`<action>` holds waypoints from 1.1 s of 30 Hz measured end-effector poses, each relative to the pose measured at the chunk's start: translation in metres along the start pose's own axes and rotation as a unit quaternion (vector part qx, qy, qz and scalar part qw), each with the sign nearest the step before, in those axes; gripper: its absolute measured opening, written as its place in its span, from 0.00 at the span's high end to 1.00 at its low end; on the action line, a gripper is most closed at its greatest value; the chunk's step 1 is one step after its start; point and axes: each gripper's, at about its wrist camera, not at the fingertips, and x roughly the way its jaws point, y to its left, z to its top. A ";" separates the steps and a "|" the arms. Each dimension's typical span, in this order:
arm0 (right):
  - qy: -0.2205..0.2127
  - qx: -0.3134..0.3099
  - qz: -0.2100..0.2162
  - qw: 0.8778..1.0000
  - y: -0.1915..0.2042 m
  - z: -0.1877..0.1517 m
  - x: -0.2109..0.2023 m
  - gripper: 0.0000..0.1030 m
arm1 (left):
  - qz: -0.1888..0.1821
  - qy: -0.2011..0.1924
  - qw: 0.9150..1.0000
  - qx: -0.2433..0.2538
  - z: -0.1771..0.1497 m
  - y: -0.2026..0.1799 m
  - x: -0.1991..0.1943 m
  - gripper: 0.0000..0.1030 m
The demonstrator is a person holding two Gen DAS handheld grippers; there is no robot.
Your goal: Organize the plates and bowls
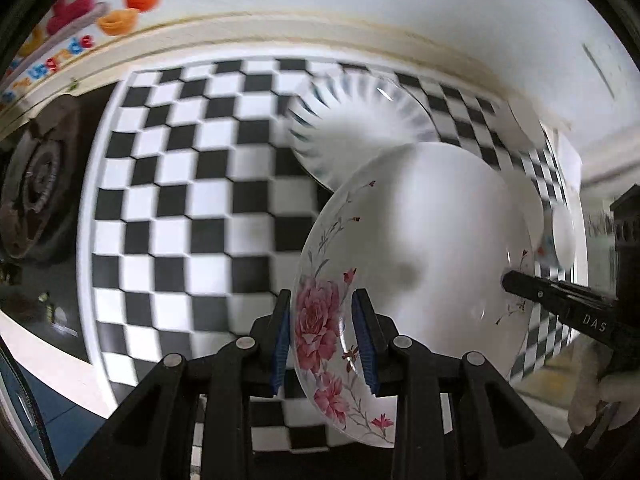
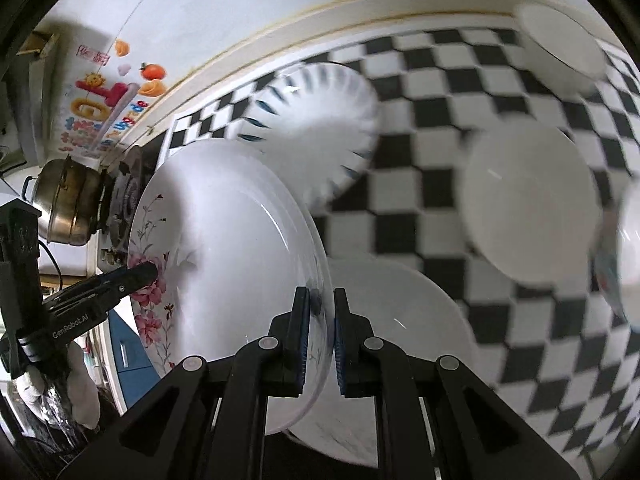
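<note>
A white plate with pink flowers [image 1: 432, 240] hangs tilted above the black-and-white checkered cloth [image 1: 192, 200]. My left gripper [image 1: 323, 296] is shut on its flowered rim. My right gripper [image 2: 321, 292] is shut on the opposite rim of the same plate [image 2: 224, 248]. Each gripper also shows in the other's view, the right gripper [image 1: 506, 280] at the plate's far edge and the left gripper [image 2: 150, 272] on the flowers. Behind the held plate a fluted plate with blue rim marks [image 2: 316, 120] lies on the cloth. A plain white plate [image 2: 400, 340] lies under my right gripper.
A white bowl [image 2: 528, 208] sits on the cloth at the right, another white dish [image 2: 560, 40] at the far right corner, and a third [image 2: 632, 248] at the frame edge. A steel pot [image 2: 68, 204] stands on the gas stove [image 1: 36, 184] left of the cloth. The wall runs behind.
</note>
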 end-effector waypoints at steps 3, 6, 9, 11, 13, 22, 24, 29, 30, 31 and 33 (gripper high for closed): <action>0.007 0.016 -0.010 1.000 -0.031 -0.024 -0.010 0.88 | -0.002 0.024 1.000 0.017 -0.011 -0.025 0.018 0.74; 0.015 0.028 -0.018 0.999 -0.051 -0.039 -0.008 0.88 | 0.004 0.041 0.999 0.030 -0.020 -0.041 0.031 0.74; 0.023 0.040 -0.022 0.999 -0.071 -0.053 -0.006 0.88 | 0.008 0.056 0.998 0.030 -0.025 -0.050 0.047 0.74; 0.025 0.043 -0.024 0.998 -0.078 -0.057 -0.004 0.88 | 0.012 0.062 0.998 0.029 -0.028 -0.053 0.054 0.74; 0.027 0.043 -0.023 0.998 -0.083 -0.060 -0.001 0.88 | 0.018 0.067 0.997 0.028 -0.029 -0.055 0.061 0.74; 0.037 0.029 -0.025 0.999 -0.083 -0.057 0.011 0.88 | 0.041 0.084 0.995 0.027 -0.029 -0.058 0.078 0.74; 0.039 0.025 -0.027 0.999 -0.082 -0.055 0.012 0.88 | 0.045 0.088 0.995 0.028 -0.029 -0.058 0.082 0.74; 0.047 0.020 -0.033 0.998 -0.079 -0.050 0.018 0.88 | 0.058 0.097 0.993 0.032 -0.030 -0.062 0.092 0.74; 0.049 0.018 -0.034 0.998 -0.079 -0.049 0.020 0.88 | 0.060 0.099 0.993 0.033 -0.029 -0.063 0.093 0.74; 0.050 0.018 -0.035 0.998 -0.079 -0.048 0.021 0.88 | 0.063 0.100 0.992 0.033 -0.029 -0.064 0.094 0.74; 0.053 0.015 -0.038 0.998 -0.078 -0.047 0.023 0.88 | 0.070 0.103 0.992 0.036 -0.030 -0.067 0.099 0.74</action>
